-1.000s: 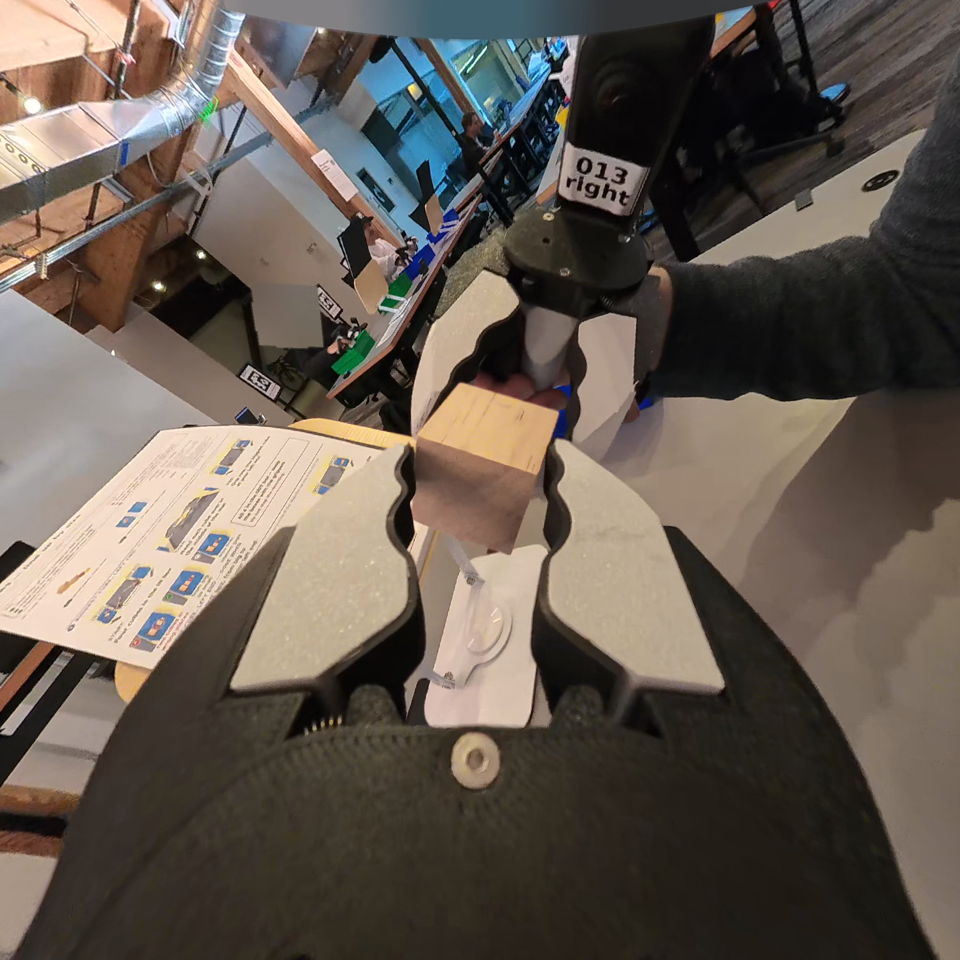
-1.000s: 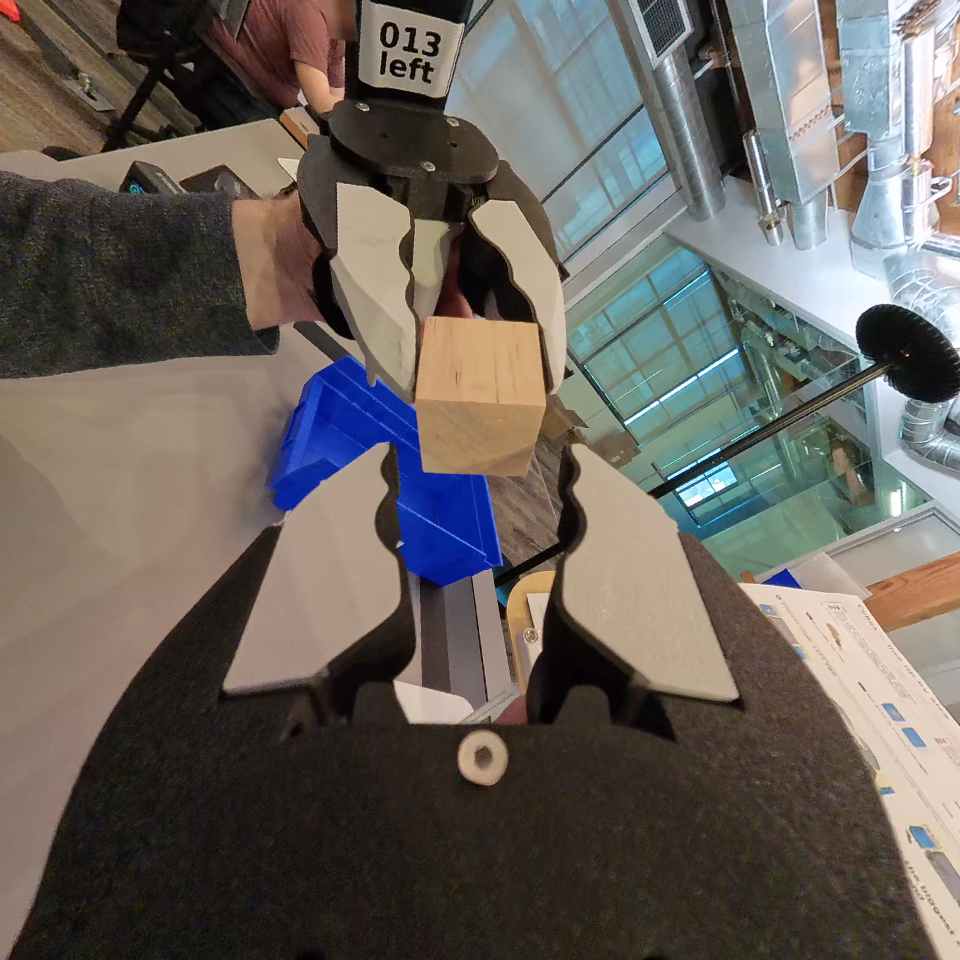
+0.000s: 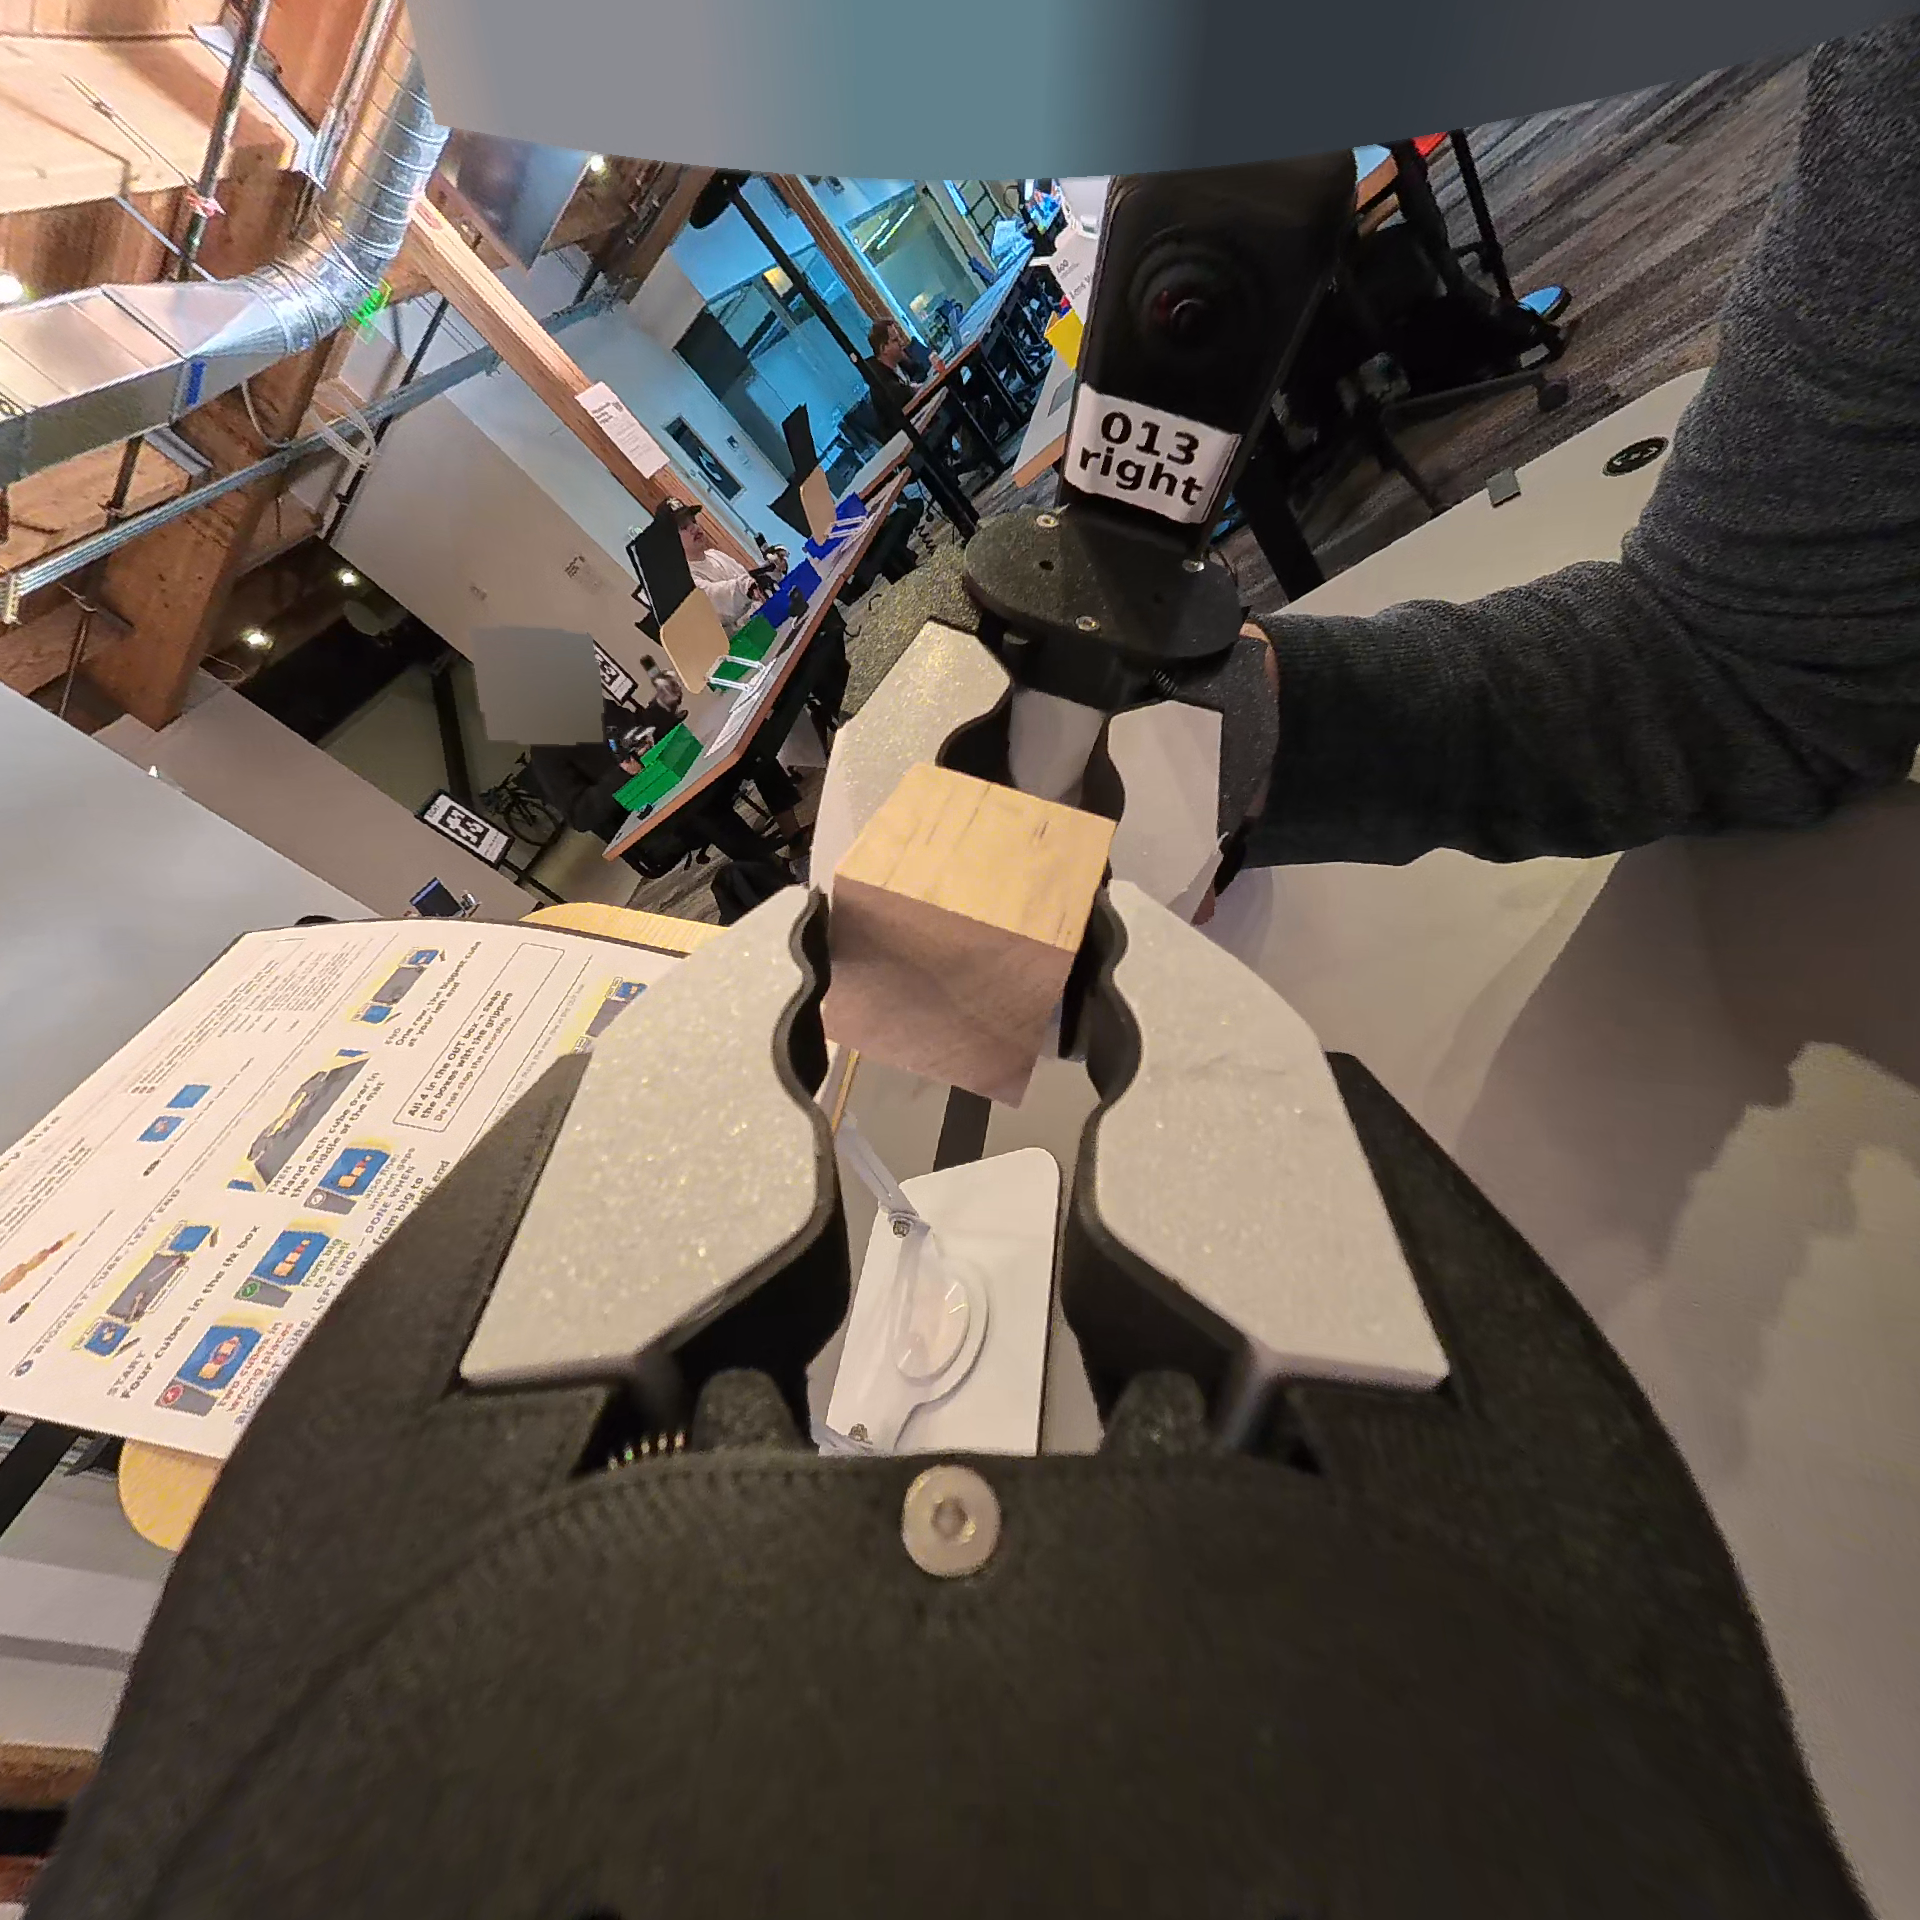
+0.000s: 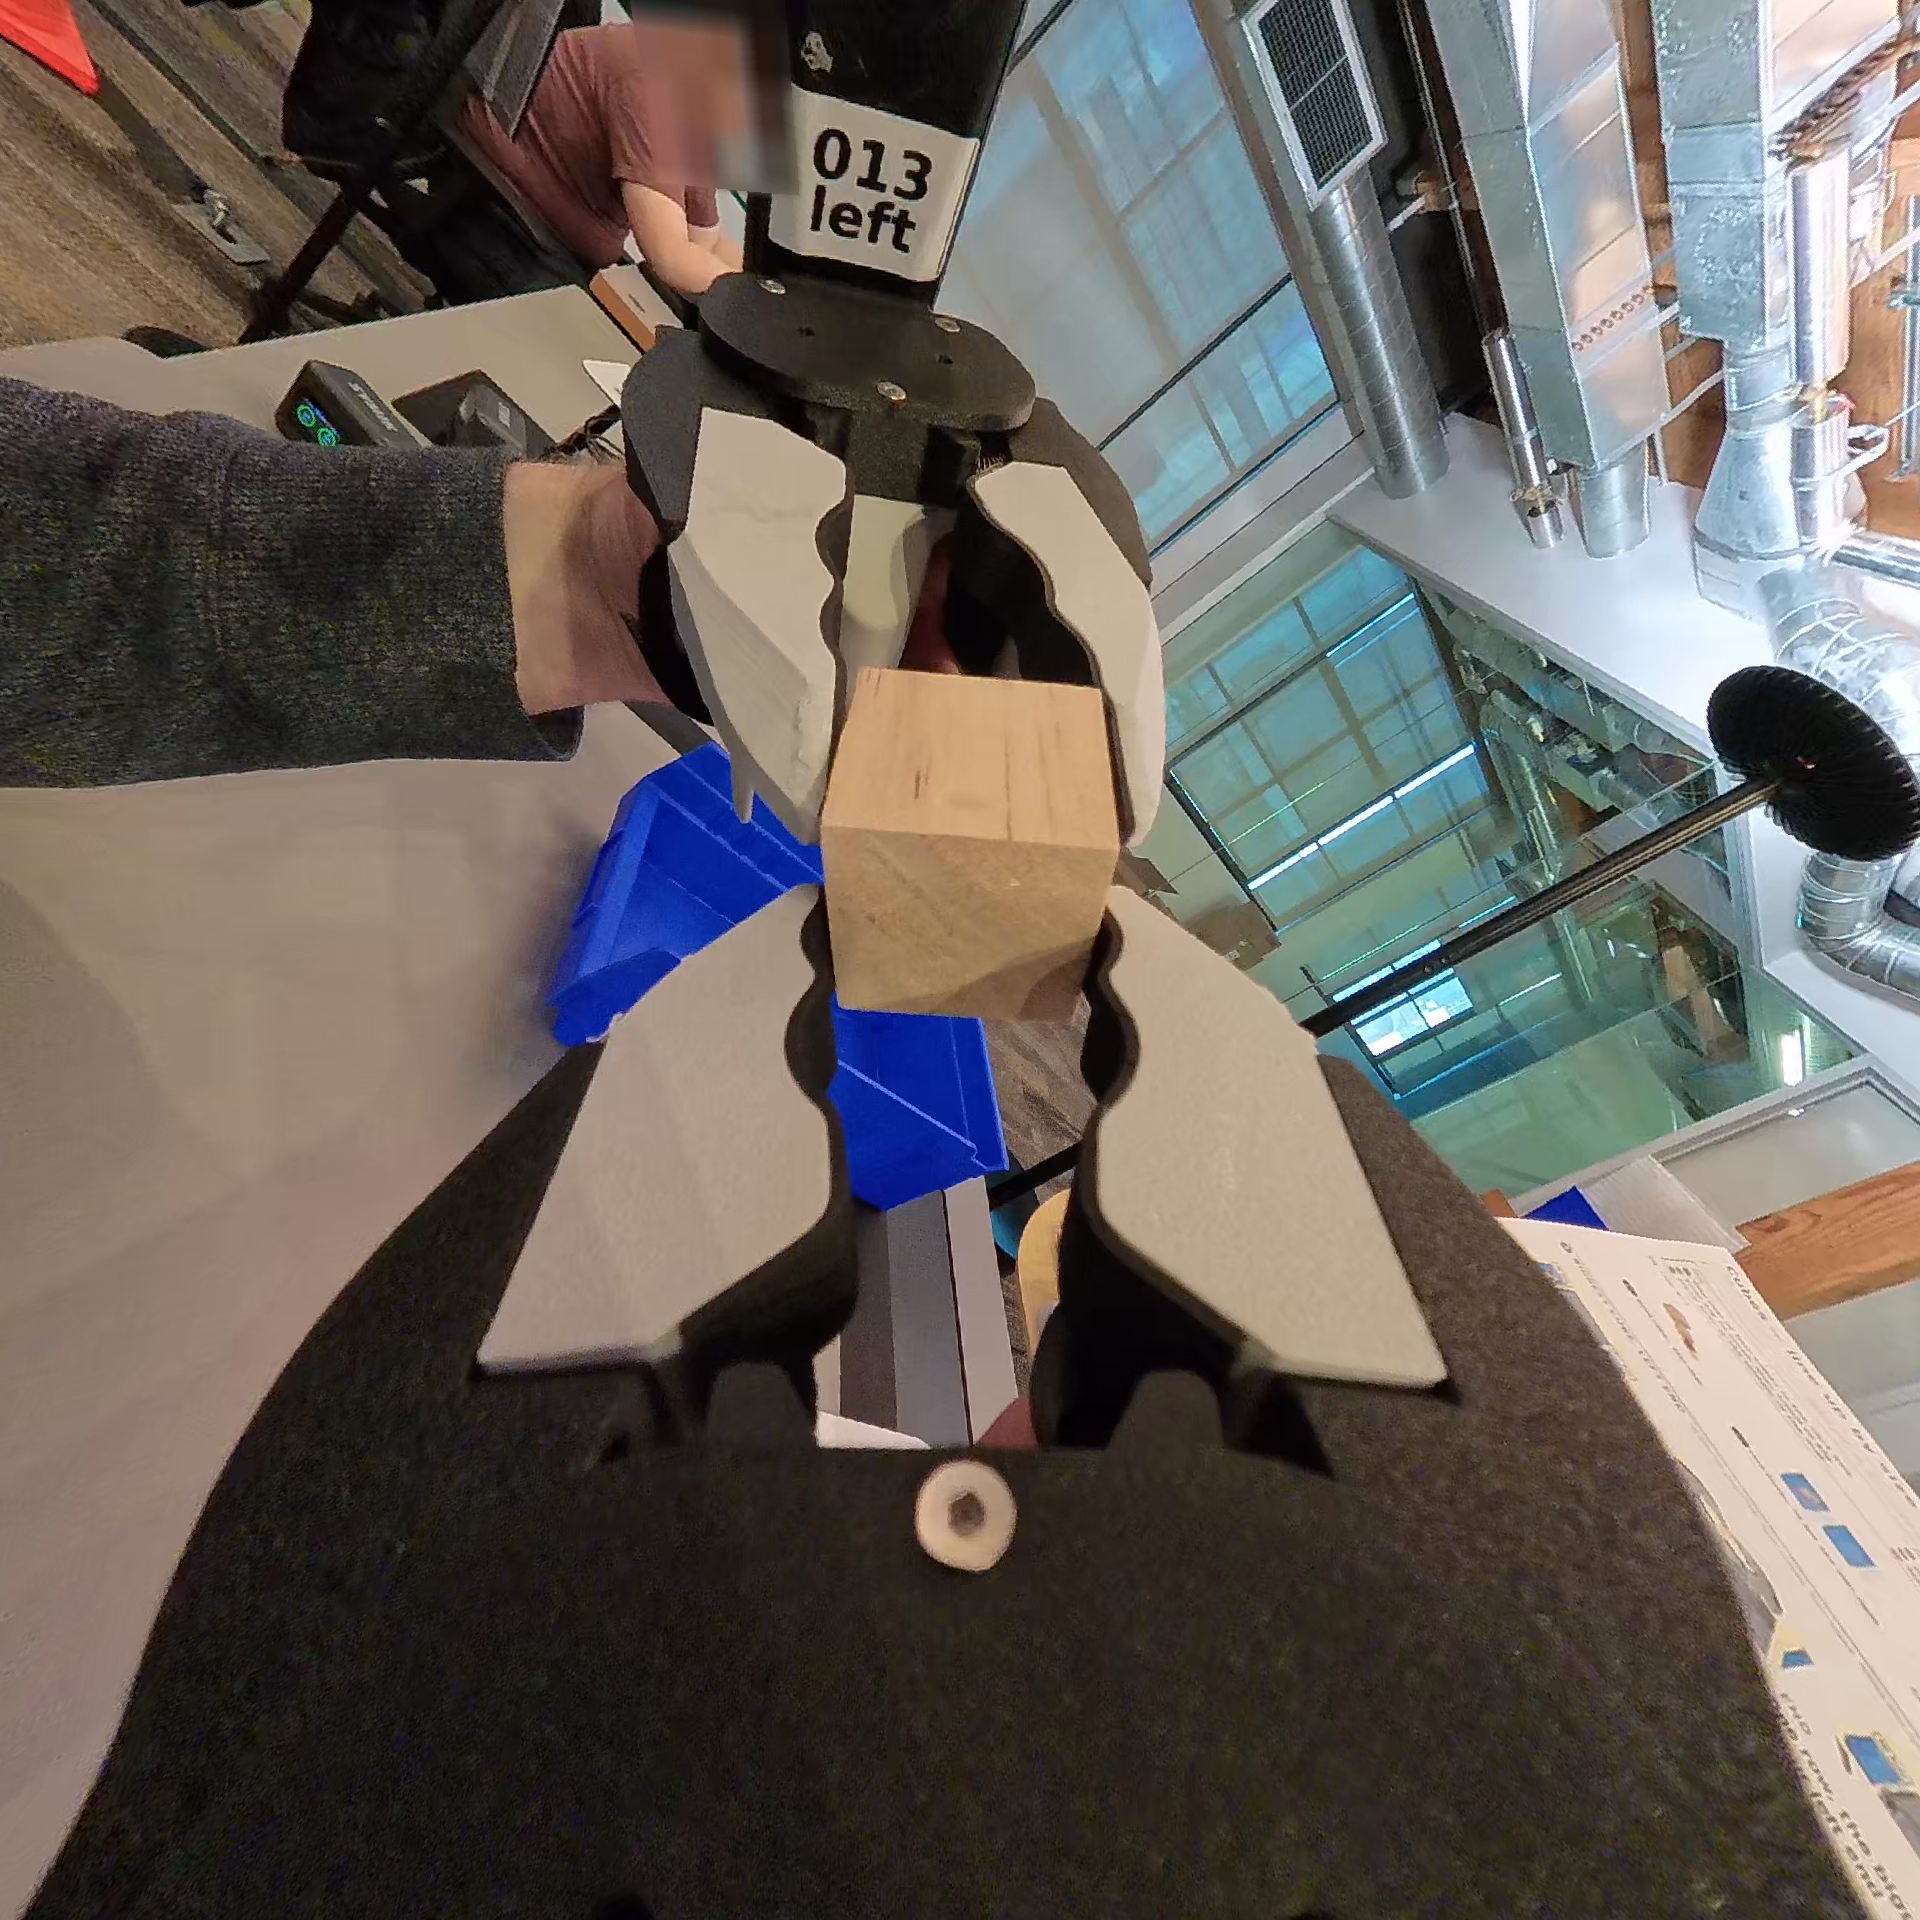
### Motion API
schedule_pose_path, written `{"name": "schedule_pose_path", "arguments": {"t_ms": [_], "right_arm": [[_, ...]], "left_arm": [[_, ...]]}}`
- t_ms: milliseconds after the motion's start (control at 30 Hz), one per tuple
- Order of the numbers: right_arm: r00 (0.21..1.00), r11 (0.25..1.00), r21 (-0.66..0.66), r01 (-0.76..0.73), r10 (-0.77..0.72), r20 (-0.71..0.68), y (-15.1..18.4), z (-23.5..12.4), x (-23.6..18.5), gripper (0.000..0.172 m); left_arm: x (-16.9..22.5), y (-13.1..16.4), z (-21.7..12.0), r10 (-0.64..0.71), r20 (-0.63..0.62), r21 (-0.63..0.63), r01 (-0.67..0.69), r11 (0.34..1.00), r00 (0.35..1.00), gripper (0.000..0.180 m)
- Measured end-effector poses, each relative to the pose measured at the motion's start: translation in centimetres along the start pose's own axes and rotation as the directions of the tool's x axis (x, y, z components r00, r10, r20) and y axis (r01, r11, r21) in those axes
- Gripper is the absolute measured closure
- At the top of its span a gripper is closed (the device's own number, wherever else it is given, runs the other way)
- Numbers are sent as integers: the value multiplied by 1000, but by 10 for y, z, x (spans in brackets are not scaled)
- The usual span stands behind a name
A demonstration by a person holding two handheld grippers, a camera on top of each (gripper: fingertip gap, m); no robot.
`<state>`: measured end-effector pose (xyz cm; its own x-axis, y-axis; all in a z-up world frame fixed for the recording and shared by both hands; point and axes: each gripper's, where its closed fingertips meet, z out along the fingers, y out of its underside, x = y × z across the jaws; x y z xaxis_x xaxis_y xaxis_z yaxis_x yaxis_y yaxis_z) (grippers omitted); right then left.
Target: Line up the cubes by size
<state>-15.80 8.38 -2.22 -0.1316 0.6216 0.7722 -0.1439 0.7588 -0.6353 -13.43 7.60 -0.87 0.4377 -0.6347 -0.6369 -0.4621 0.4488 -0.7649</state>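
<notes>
Both claws [image 3: 958, 961] [image 4: 958, 940] clamp one wooden cube [image 4: 966, 847].

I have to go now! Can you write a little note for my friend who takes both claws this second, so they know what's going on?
Left claw: clamped on the wooden cube, held in the air.
Right claw: its tips are against the same cube's sides, facing the left claw.
Blue bin lies on the grey table, below the cube.
Done: cube lifted, hand-over under way.
Left: release the left claw, place the cube, line up by size. No other cubes or row in view.

Cube [image 3: 961, 935] between two hand-held grippers, above table [image 3: 1558, 1039]
</notes>
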Motion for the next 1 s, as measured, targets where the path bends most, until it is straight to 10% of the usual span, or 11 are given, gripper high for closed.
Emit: {"name": "schedule_pose_path", "arguments": {"t_ms": [700,1000], "right_arm": [[999,1000,-31,1,-2,-32,4,-10,11,127],[980,972,-235,8,-54,-192,33,-100,50,127]], "left_arm": [[-6,-8,-14,50,56,-4,-50,999,997,138],[-16,-13,-39,88,130,-32,-85,996,988,145]]}}
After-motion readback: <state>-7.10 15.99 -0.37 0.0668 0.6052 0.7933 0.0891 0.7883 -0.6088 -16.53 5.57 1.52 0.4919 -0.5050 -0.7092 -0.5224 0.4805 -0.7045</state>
